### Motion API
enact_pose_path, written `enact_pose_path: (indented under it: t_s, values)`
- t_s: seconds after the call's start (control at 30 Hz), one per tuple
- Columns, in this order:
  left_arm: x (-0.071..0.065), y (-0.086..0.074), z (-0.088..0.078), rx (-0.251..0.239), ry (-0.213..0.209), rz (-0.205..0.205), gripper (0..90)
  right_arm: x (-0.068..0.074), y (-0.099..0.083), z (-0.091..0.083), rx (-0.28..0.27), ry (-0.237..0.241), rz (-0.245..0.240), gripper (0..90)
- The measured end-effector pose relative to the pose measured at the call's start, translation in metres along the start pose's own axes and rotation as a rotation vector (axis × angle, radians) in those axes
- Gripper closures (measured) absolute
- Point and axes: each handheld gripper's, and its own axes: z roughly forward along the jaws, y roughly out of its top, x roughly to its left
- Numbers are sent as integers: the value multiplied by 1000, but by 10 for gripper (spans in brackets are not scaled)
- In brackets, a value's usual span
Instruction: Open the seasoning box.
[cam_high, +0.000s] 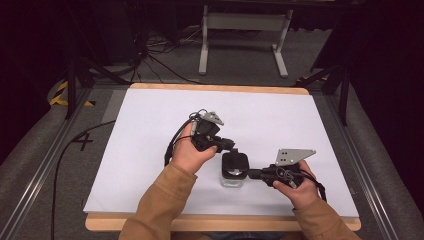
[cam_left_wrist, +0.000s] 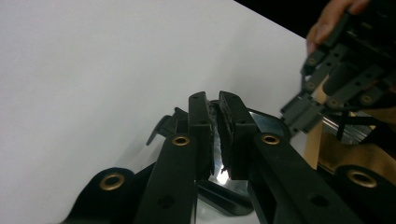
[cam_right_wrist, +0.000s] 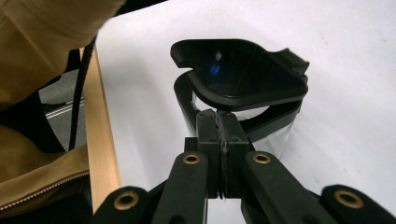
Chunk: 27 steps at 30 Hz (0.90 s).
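A small clear container (cam_high: 233, 179) with a black rim stands on the white table top (cam_high: 150, 150), near the front middle. Its glossy black lid (cam_right_wrist: 238, 70) is tilted up off the rim, with a tab at one end. My left gripper (cam_high: 231, 146) comes in from the upper left; in the left gripper view its jaws are pressed together on the lid's edge (cam_left_wrist: 215, 140). From the right, my right gripper (cam_high: 254, 174) is shut on the container's black rim (cam_right_wrist: 220, 122).
The wooden table edge (cam_right_wrist: 100, 140) runs close to the container on the person's side, and both tan sleeves (cam_high: 165, 200) come in over it. Cables (cam_high: 170, 145) trail from the grippers. A white stand (cam_high: 245, 30) is on the floor beyond the table.
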Motion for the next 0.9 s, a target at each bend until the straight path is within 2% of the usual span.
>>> enact_pose_path:
  t_s: [0.17, 0.33, 0.47, 0.5, 0.57, 0.77, 0.9]
  values:
    - [-17, -2, -14, 28, 0, 35, 844, -3, 7, -1, -18, 3, -9, 899]
    - [-27, -4, -18, 63, -9, 57, 849, -6, 12, -2, -42, -4, -9, 899]
    - [-31, -8, -12, 147, -7, 71, 840, -8, 16, -3, -65, -12, 3, 899]
    - [-32, -9, -9, 162, -7, 65, 842, -9, 17, -3, -70, -14, 4, 899]
    - [-32, -9, -6, 190, -13, 78, 847, -9, 18, -3, -77, -18, 8, 899]
    - [-35, -9, 2, 230, -15, 87, 851, -9, 19, -4, -95, -27, 14, 899]
    - [-33, -9, 8, 226, 4, 80, 851, -8, 18, -5, -103, -30, 16, 898]
